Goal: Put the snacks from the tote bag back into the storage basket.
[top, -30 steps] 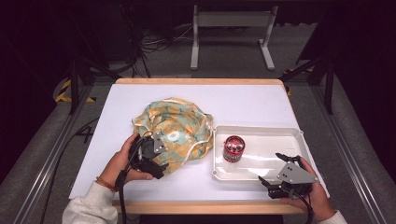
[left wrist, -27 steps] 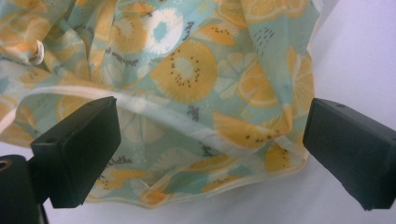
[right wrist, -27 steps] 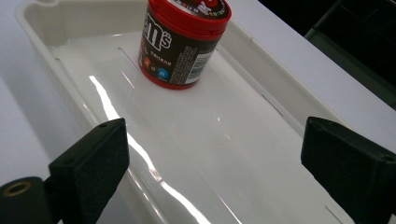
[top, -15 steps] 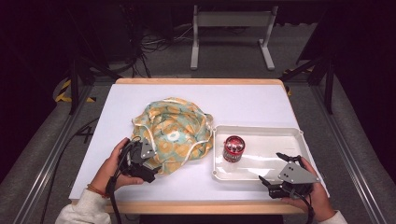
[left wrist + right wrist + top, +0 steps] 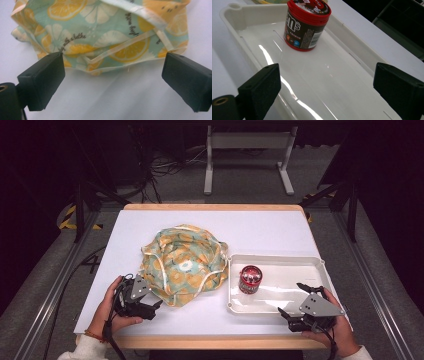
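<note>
Black left gripper [image 5: 145, 306]: held at the near left of the table [image 5: 280, 227], jaws spread wide with nothing between them, pointing right toward the cloth bag.
Left hand [image 5: 111, 306]: wrapped around that gripper from the near side, with a band at the wrist.
Right gripper [image 5: 299, 306]: at the near right corner, jaws wide apart and empty, poised over the near right end of the tray, a grey plate on top.
Right hand [image 5: 340, 332]: grips it from the near edge of the table.
Cloth bag [image 5: 182, 262]: a crumpled teal heap printed with orange slices, in the middle of the table, its right edge just beside the tray.
Left gripper view: brings out what the high view blurs, namely cream trim, script lettering and the bag's near hem [image 5: 110, 68] lying flat on the white top just beyond the jaw tips.
Tray [image 5: 280, 261]: white, shallow, at the right of the table.
Can [image 5: 250, 279]: red and dark brown, upright at the tray's left end.
Right gripper view: shows the can's [image 5: 305, 23] red lid and printed label, well beyond the jaws, and the tray's [image 5: 352, 57] glossy floor.
</note>
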Demonstrator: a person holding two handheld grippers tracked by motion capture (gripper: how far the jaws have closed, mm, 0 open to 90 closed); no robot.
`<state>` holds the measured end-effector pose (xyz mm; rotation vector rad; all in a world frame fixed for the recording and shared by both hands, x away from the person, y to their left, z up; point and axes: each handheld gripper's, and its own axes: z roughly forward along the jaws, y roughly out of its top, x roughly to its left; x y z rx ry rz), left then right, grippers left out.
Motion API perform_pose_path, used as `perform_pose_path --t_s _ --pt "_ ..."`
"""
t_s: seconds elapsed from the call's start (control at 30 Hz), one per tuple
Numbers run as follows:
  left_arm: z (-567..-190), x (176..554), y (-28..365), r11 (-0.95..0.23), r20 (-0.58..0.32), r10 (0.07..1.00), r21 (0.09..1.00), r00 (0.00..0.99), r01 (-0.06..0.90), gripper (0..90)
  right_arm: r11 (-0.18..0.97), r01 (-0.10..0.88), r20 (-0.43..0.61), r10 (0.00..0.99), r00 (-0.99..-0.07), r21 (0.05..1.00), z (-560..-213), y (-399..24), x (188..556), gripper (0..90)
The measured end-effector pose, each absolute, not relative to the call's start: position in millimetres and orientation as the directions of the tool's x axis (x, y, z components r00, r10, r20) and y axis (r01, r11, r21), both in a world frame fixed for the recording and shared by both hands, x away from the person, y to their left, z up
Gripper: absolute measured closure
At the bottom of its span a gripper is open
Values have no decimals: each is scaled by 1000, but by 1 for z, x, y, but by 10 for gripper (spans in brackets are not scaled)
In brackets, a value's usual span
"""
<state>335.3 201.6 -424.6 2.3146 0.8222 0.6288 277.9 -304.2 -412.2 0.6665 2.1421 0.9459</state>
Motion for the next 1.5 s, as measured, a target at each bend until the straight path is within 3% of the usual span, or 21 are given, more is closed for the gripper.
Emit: perform_pose_path --t_s 0.33,0.9,1.5 --pt "-435 327 220 -582 212 711 712 670 392 76 609 179 -388 676 -627 773 -413 -305 279 78" --pt "-453 318 269 -328 32 838 827 544 456 46 617 178 -391 669 -632 767 -414 -302 282 78" --pt "-454 316 267 -314 19 839 833 545 455 61 619 177 -390 664 -638 765 -416 -302 284 78"
